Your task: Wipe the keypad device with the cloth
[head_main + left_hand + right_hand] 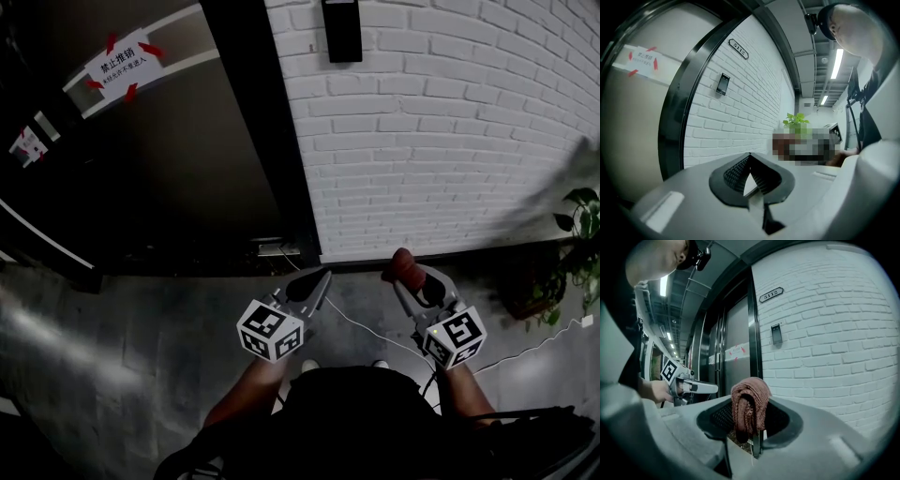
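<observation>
The keypad device (341,28) is a small dark box high on the white brick wall (441,141), well above both grippers. It also shows in the left gripper view as keypad device (723,84) and in the right gripper view as keypad device (776,334). My right gripper (411,279) is shut on a reddish-brown cloth (405,265), held low near the foot of the wall. The bunched cloth (749,401) droops over the jaw tips of the right gripper (752,423). To its left, my left gripper (324,277) is shut and holds nothing; the left gripper (750,160) points along the wall.
A dark door (169,169) with a taped notice (119,66) fills the left side. A potted plant (579,246) stands at the right by the wall. A white cable (361,328) runs across the grey floor. A room number plate (770,295) hangs above the keypad.
</observation>
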